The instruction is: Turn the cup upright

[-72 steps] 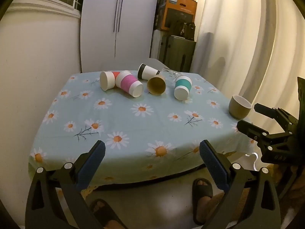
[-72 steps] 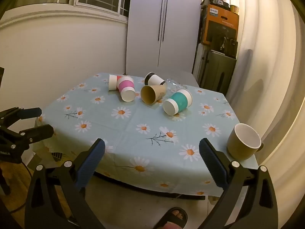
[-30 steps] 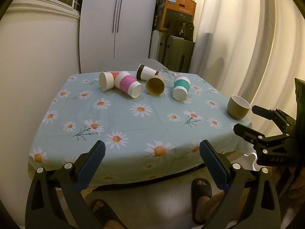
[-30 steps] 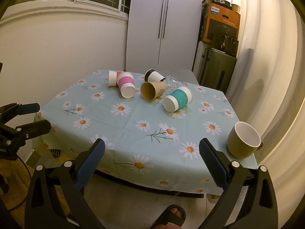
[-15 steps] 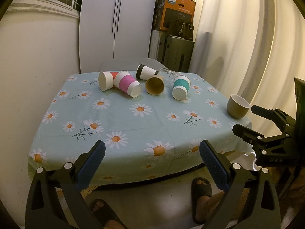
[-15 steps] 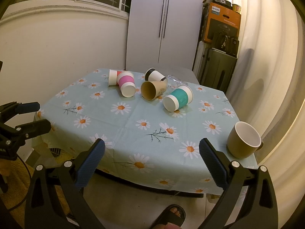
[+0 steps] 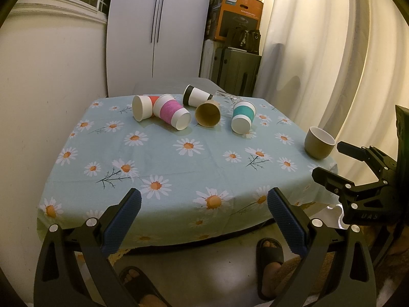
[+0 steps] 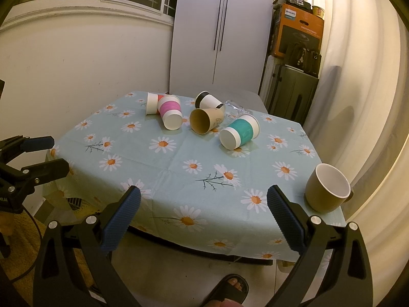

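Observation:
Several paper cups lie on their sides at the far end of the daisy tablecloth: a red one, a pink one, a black-banded one, a brown one and a teal one. A clear glass lies behind them. A tan mug stands upright at the near right corner. My left gripper and right gripper are open and empty, in front of the table's near edge.
A white cupboard stands behind the table, with suitcases and an orange box to its right. Curtains hang on the right. The person's sandalled feet stand on the floor below the table edge.
Both views have shifted only slightly. The cups and mug have not moved, and both grippers stay open.

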`<state>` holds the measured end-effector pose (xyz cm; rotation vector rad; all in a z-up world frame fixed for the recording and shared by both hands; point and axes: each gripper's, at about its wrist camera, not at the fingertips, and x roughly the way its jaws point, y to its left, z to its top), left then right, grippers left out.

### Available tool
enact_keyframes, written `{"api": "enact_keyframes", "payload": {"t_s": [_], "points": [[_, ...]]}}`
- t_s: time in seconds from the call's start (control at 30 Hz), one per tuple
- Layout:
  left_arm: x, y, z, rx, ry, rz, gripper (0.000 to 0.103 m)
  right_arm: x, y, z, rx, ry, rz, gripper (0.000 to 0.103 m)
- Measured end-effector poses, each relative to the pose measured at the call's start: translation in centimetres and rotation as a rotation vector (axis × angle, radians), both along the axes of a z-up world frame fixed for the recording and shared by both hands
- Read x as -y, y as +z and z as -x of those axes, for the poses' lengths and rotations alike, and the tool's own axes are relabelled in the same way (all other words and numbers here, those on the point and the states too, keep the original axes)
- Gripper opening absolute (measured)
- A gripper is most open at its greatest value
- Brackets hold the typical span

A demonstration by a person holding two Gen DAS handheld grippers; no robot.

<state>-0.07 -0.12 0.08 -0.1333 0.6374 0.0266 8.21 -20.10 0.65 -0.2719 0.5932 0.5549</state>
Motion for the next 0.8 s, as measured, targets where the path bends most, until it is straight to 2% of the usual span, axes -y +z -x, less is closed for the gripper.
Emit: {"api": "enact_keyframes", "payload": {"t_s": [0.3, 0.5, 0.7, 0.8], "points": [[-0.3, -0.4, -0.3, -0.006, 0.013, 0.009, 0.096, -0.3, -0.2, -0.1, -0.015, 0.007, 0.012, 0.098], [-1.4, -0.1, -1.0, -0.027, 0.012, 0.033, 0.096, -1.4, 0.7, -1.1, -0.019, 0.040, 0.035, 0.098], [-4.5, 1.8, -3.8, -0.048, 0.038, 0.089, 0.096, -3.8, 3.7, -4.9, -0.038, 0.102, 0.003, 0.098], [-6.1, 2.6, -5.6, -0.060, 0.050, 0.113, 0.096, -6.1, 5.2, -7.8, -0.085, 0.158, -0.006, 0.098]]}}
